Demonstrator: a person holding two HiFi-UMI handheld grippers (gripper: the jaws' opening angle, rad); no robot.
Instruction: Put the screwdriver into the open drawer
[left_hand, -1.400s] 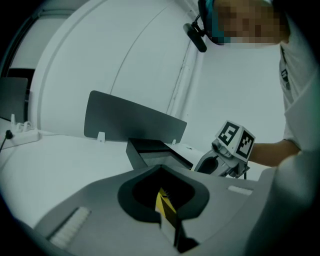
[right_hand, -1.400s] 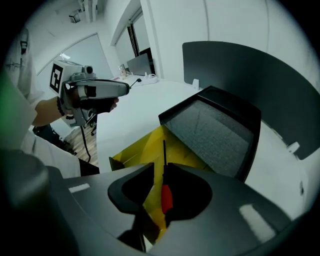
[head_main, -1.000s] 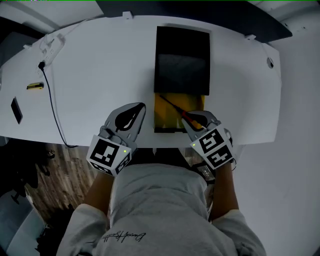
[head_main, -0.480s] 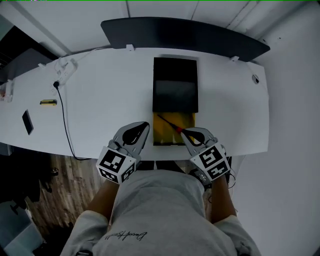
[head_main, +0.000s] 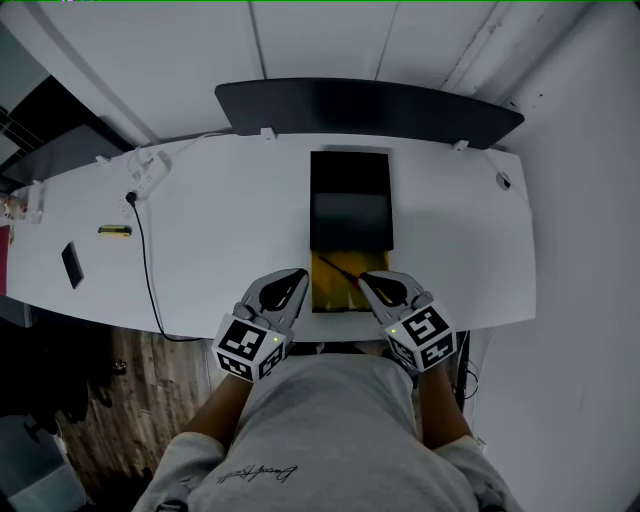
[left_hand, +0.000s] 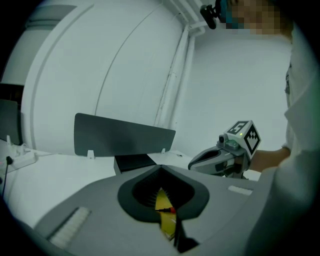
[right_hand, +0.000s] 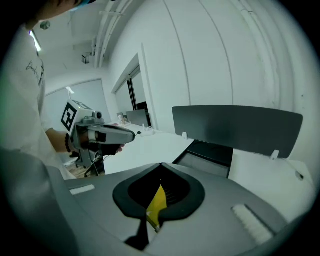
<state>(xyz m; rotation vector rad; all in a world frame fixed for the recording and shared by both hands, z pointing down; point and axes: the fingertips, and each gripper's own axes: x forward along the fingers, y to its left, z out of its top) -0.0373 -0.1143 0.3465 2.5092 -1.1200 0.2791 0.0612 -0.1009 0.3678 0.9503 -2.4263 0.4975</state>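
The screwdriver (head_main: 340, 270), with a thin dark shaft and a red handle, lies slantwise in the open yellow drawer (head_main: 328, 296) at the desk's front edge. Its red part (left_hand: 171, 210) also shows in the left gripper view, through the gap between the fingers. My right gripper (head_main: 363, 278) is shut and empty, just right of the handle and above the drawer's right edge. My left gripper (head_main: 300, 273) is shut and empty over the drawer's left edge. The drawer belongs to a black cabinet (head_main: 350, 205) on the white desk (head_main: 220, 230).
A dark panel (head_main: 370, 105) stands along the back of the desk. At the left are a power strip (head_main: 148, 172) with a black cable (head_main: 148, 275), a small yellow item (head_main: 114, 230) and a black phone (head_main: 72, 265). Wooden floor (head_main: 120, 380) lies beyond the front edge.
The right gripper's jaws left the screwdriver's red handle and closed empty. Both grippers rose and drew back toward the person. The screwdriver stays in the drawer.
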